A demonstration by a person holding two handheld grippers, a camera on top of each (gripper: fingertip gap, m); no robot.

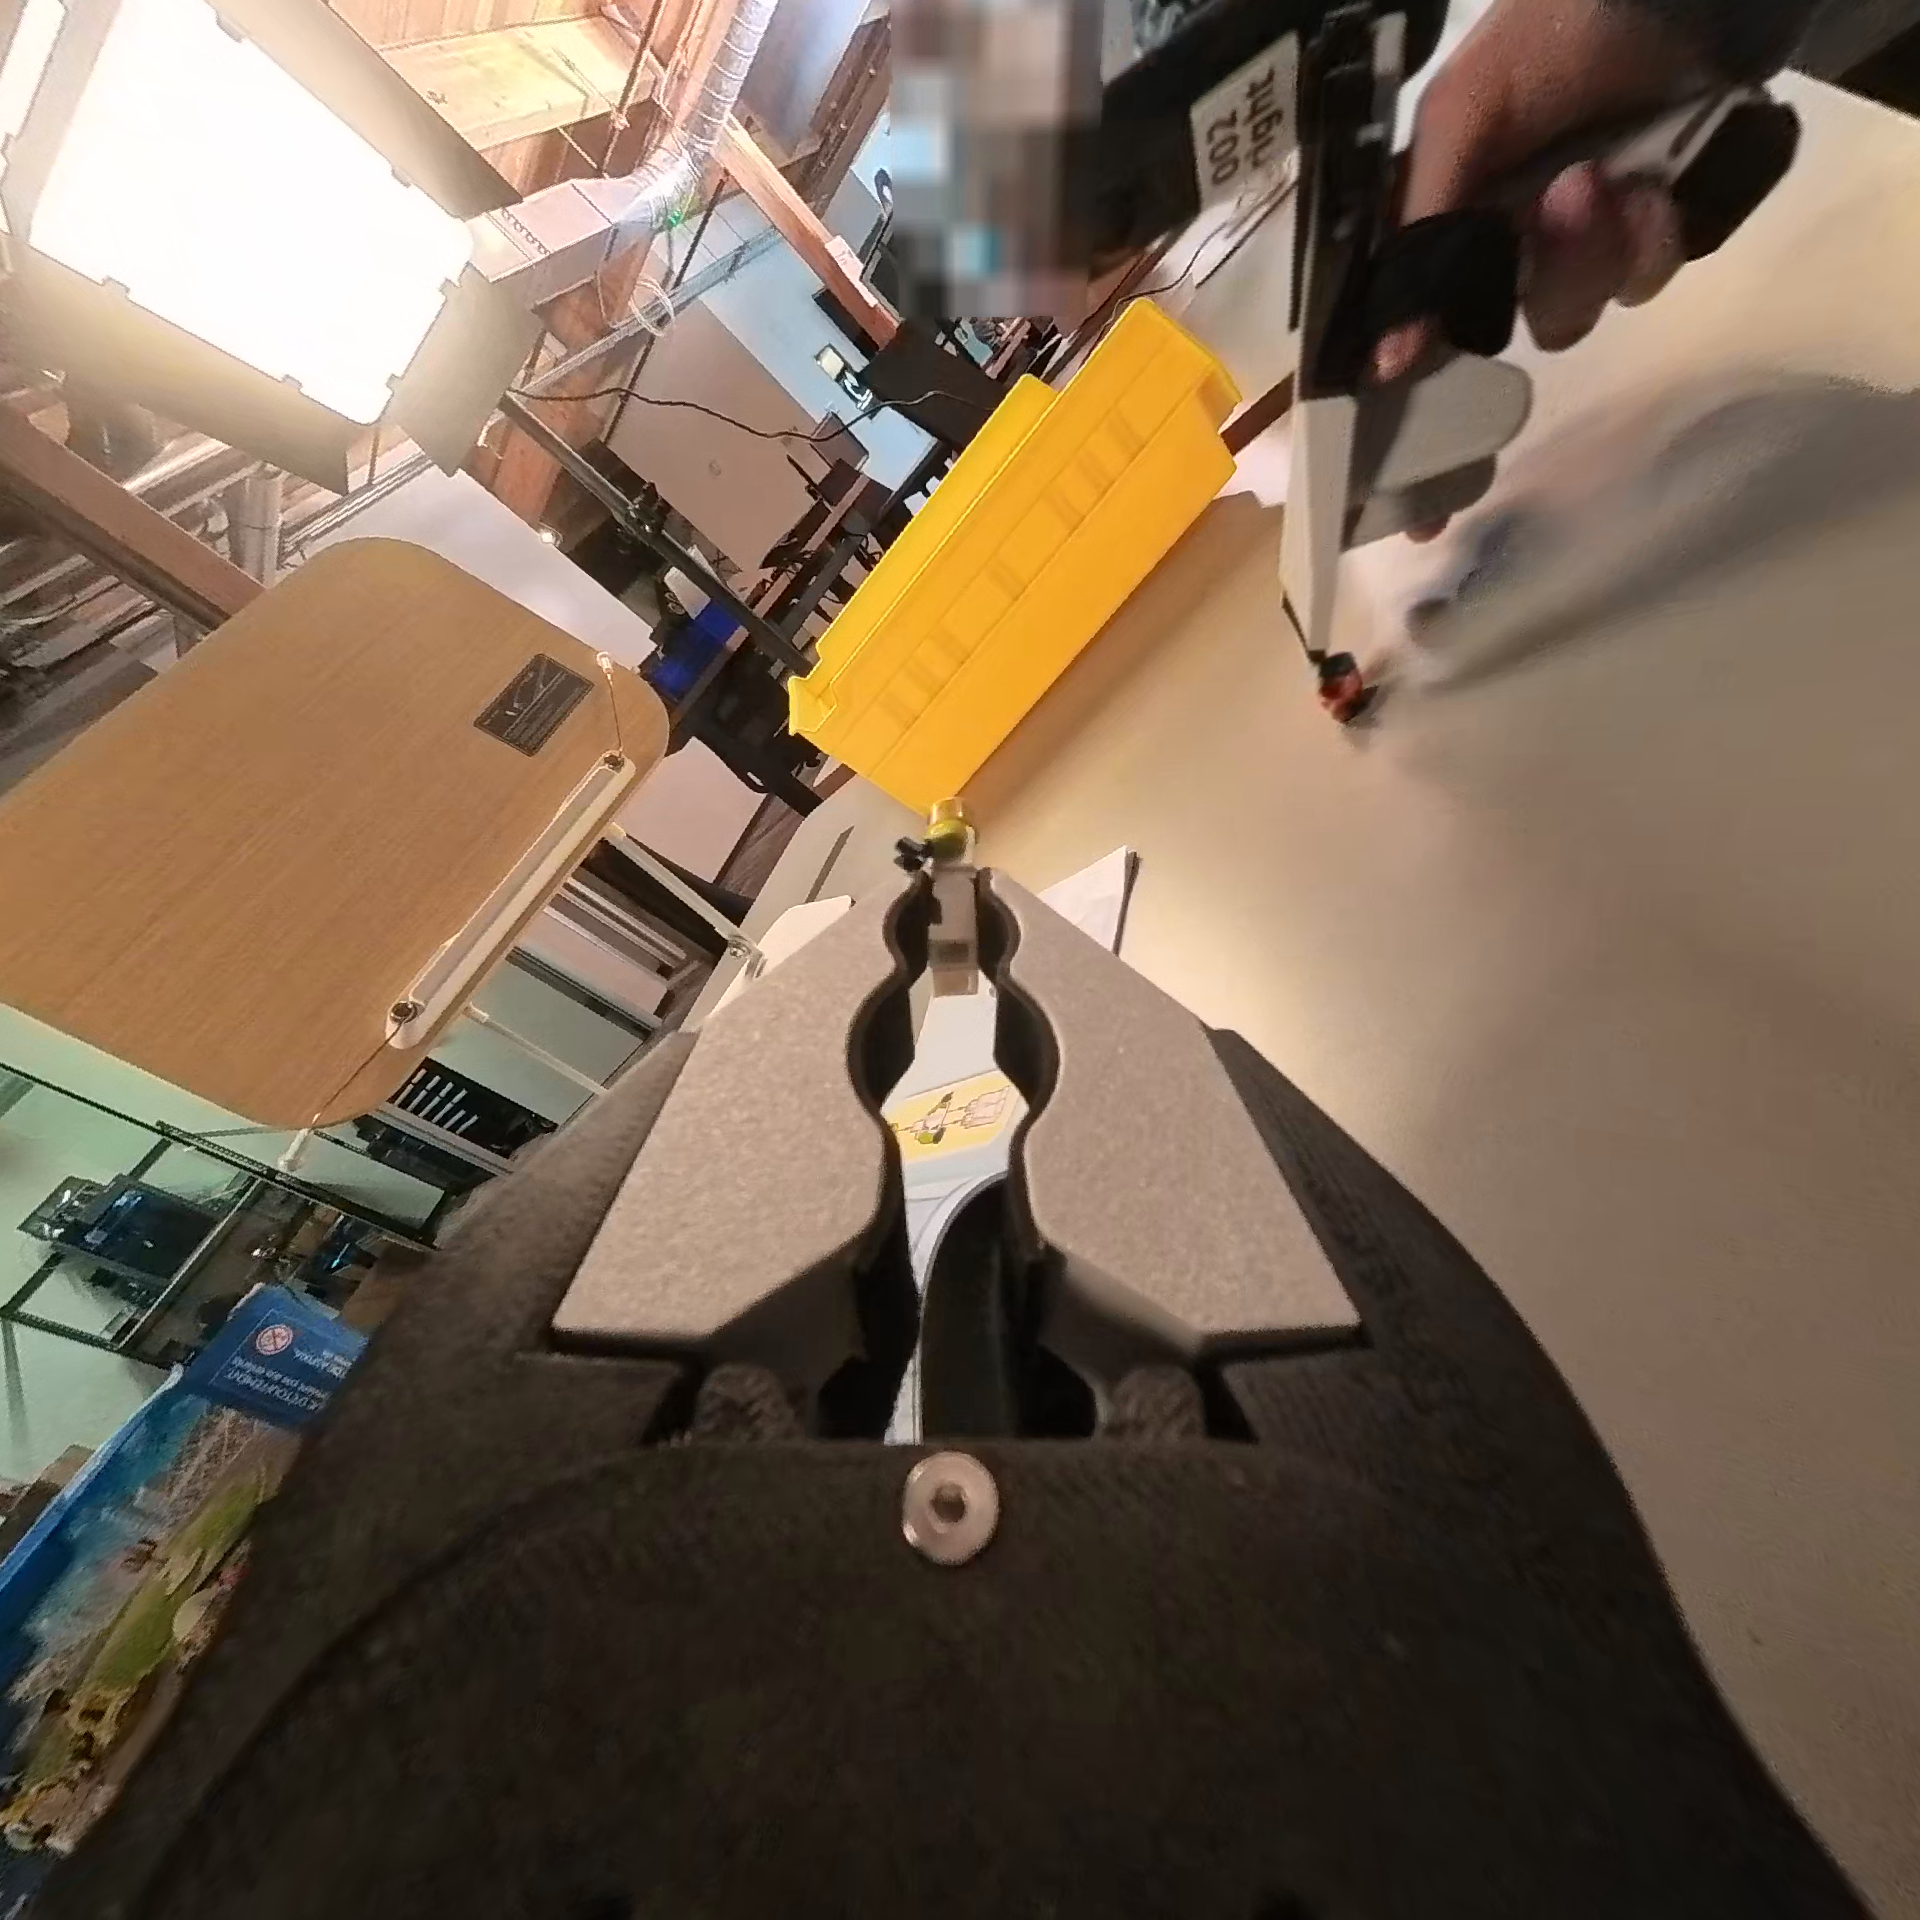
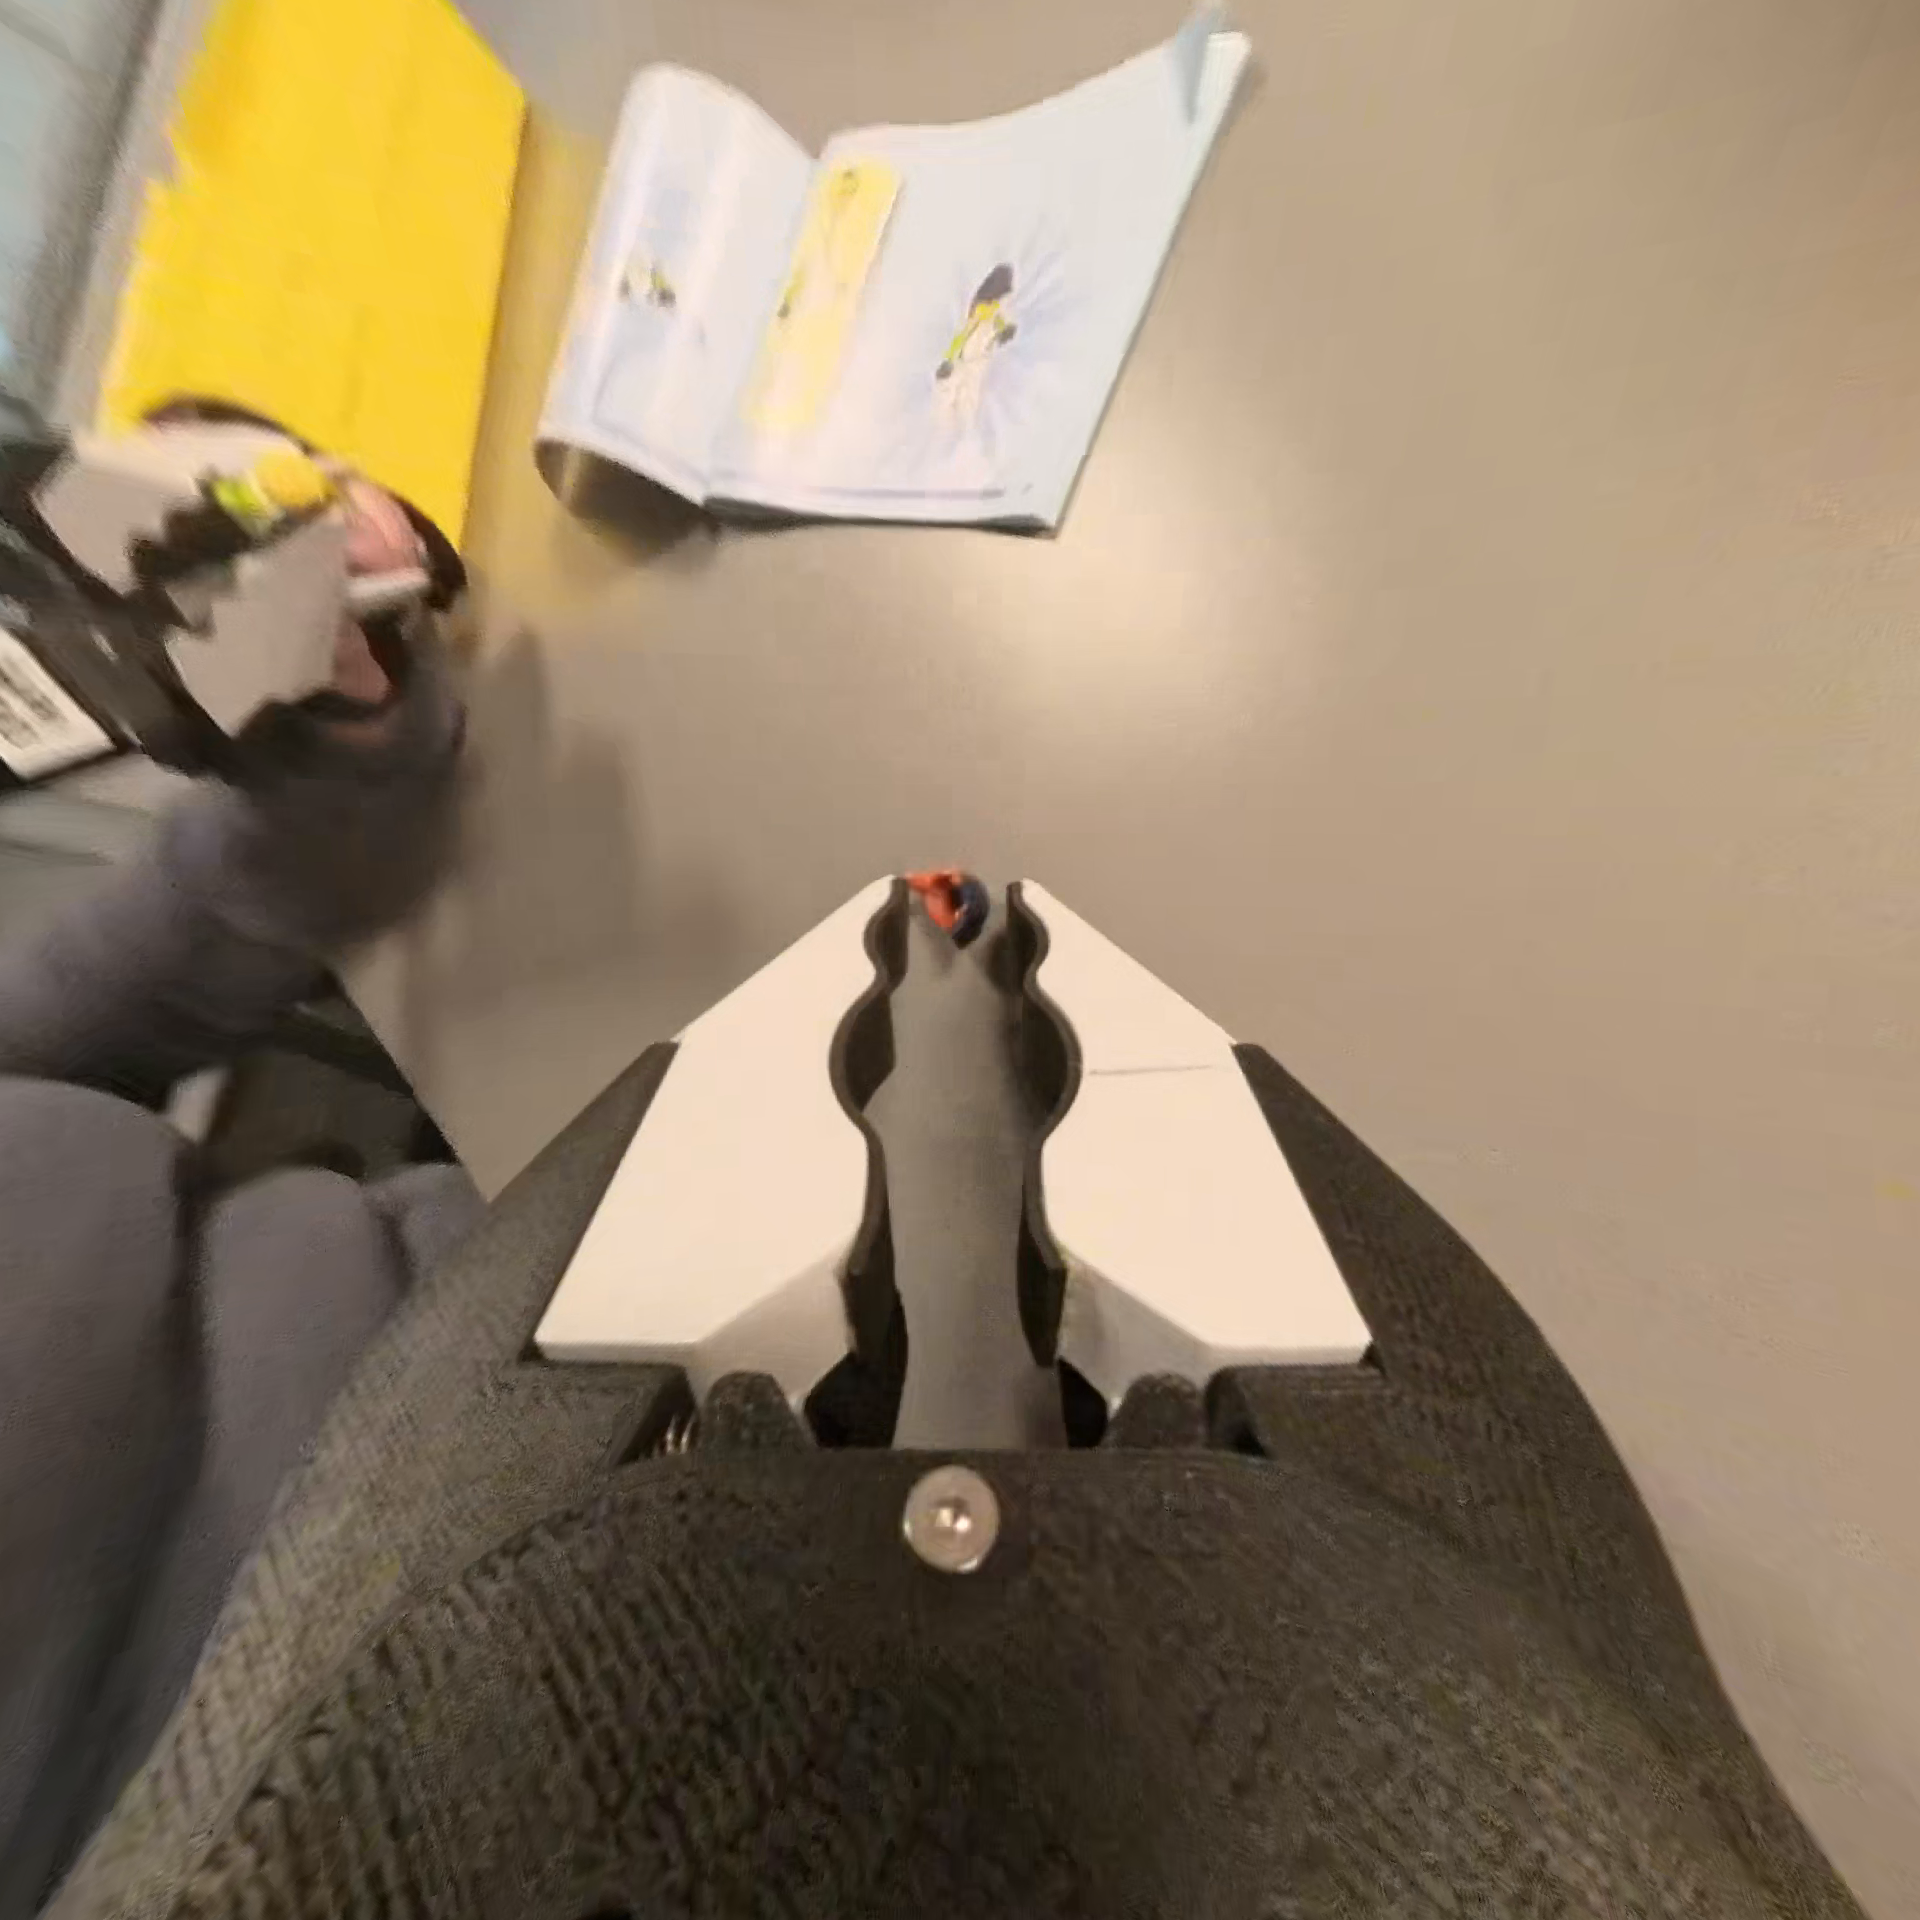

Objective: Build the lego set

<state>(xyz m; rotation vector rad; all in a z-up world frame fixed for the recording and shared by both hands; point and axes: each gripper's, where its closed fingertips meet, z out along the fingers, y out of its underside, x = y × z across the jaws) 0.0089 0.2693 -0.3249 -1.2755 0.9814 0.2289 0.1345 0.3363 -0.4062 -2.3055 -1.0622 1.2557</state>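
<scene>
My left gripper (image 1: pixel 951 883) is shut on a Lego minifigure (image 1: pixel 948 894) with grey legs and a yellow head, held above the beige table (image 1: pixel 1507 1039). It also shows blurred at the left of the right wrist view (image 2: pixel 296 504), with the minifigure (image 2: pixel 260 488) in its tips. My right gripper (image 2: pixel 954 894) holds a small red and dark blue piece (image 2: pixel 940 902) between its fingertips, just over the table (image 2: pixel 1455 727). In the left wrist view the right gripper (image 1: pixel 1340 675) points down at the table at the upper right, a hand on it, the red piece (image 1: pixel 1345 691) at its tips.
An open instruction booklet (image 2: pixel 883 312) lies on the table beyond the right gripper, also glimpsed between the left fingers (image 1: pixel 951 1122). A yellow bin (image 1: pixel 1018 603) stands at the table's far edge (image 2: pixel 332 229). The blue Lego box (image 1: pixel 156 1558) is at lower left. A person's grey-clad legs (image 2: pixel 156 1247) are at left. Tip to tip, the grippers are about 15 cm apart.
</scene>
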